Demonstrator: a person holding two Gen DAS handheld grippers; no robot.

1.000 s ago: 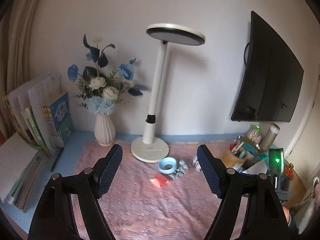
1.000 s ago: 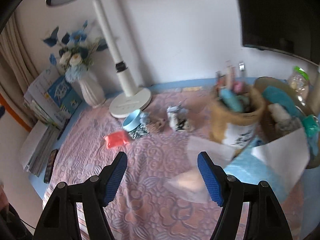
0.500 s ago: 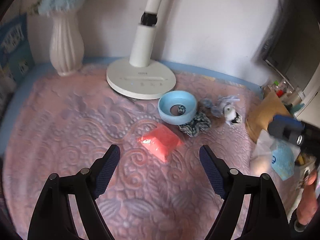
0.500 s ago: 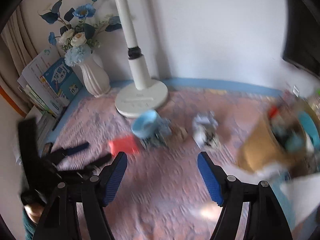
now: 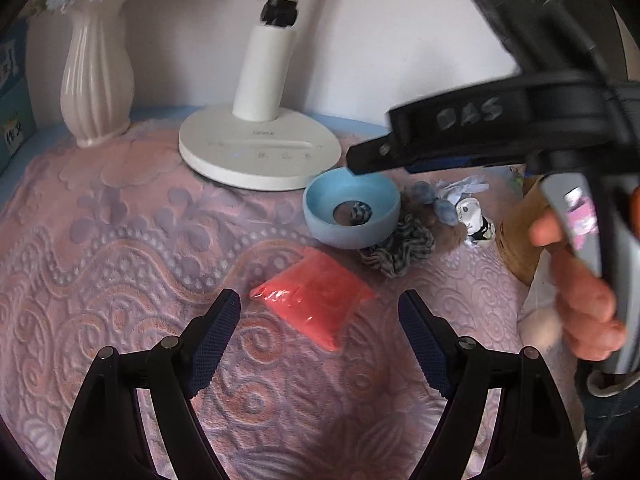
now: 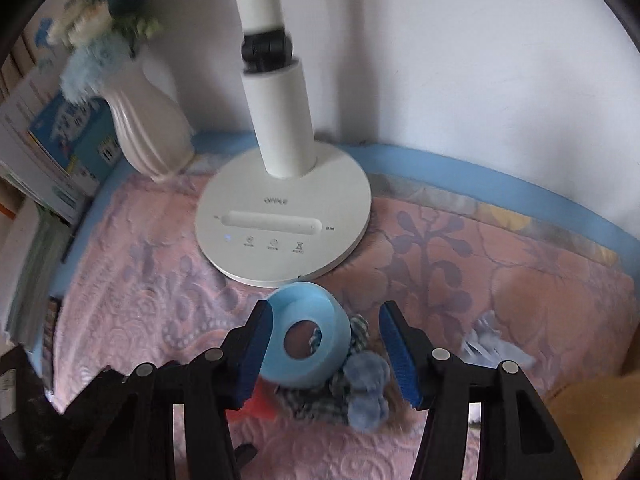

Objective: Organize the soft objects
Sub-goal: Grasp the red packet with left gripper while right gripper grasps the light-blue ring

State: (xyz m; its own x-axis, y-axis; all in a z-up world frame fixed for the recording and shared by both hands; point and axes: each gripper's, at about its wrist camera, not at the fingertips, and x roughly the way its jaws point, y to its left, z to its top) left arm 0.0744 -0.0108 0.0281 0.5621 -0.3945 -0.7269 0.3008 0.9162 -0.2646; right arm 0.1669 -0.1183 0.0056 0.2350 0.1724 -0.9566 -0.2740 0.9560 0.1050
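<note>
The right gripper [image 6: 324, 352], jaws just closing, is straddling the blue ring [image 6: 306, 338], untouched. The left gripper [image 5: 318, 334] is hovering wide near the red pouch [image 5: 314, 298]. Next: pads must seat squarely.

Ahead of the left gripper [image 5: 318, 310] lies 1 red pouch [image 5: 314, 298]. Beyond it sit 1 blue foam ring [image 5: 352, 210], 1 checked scrunchie [image 5: 400, 250] and 1 blue pompom hair tie [image 5: 442, 210]. Further back stand 1 white desk lamp [image 5: 260, 152] and, to the left, 1 white ribbed vase [image 5: 96, 84]. On the right is 1 hand [image 5: 580, 288]. 2 grippers show in all, the right gripper [image 6: 324, 350] straddling the ring.
</note>
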